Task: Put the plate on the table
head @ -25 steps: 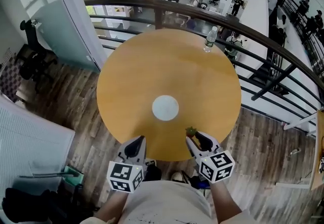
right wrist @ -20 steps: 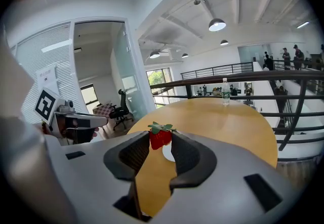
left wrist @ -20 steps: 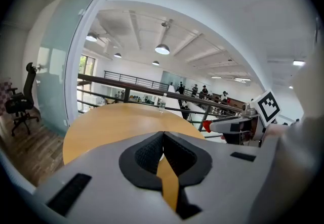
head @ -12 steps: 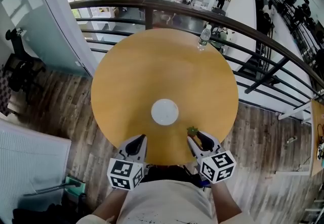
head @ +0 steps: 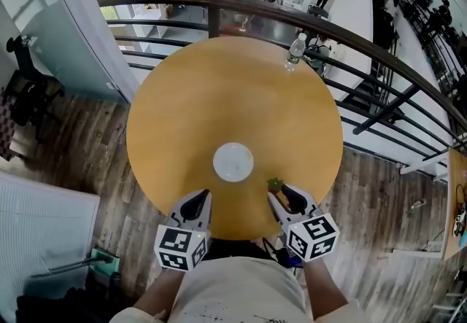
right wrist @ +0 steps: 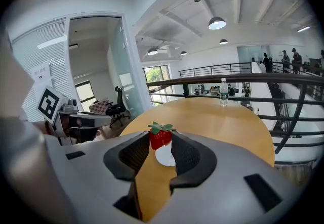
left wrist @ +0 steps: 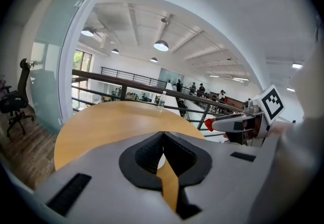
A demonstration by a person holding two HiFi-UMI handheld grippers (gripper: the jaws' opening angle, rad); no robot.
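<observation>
A small white plate (head: 233,162) lies flat on the round wooden table (head: 219,88), a little in front of its middle. My right gripper (head: 277,192) hovers at the table's near edge, just right of the plate, shut on a red strawberry (right wrist: 160,137) with green leaves. In the right gripper view the plate (right wrist: 166,156) shows beyond the berry. My left gripper (head: 201,197) is at the near edge, left of the plate. Its jaws (left wrist: 163,133) meet at the tips with nothing between them.
A clear water bottle (head: 294,51) stands at the table's far right rim. A dark railing (head: 365,44) curves behind the table, with a drop to a lower floor beyond. A glass wall (head: 80,30) and an office chair (head: 22,88) are at the left.
The head view has shifted a little, so the table sits slightly lower and further left. Both grippers stay at the near edge, the strawberry still held.
</observation>
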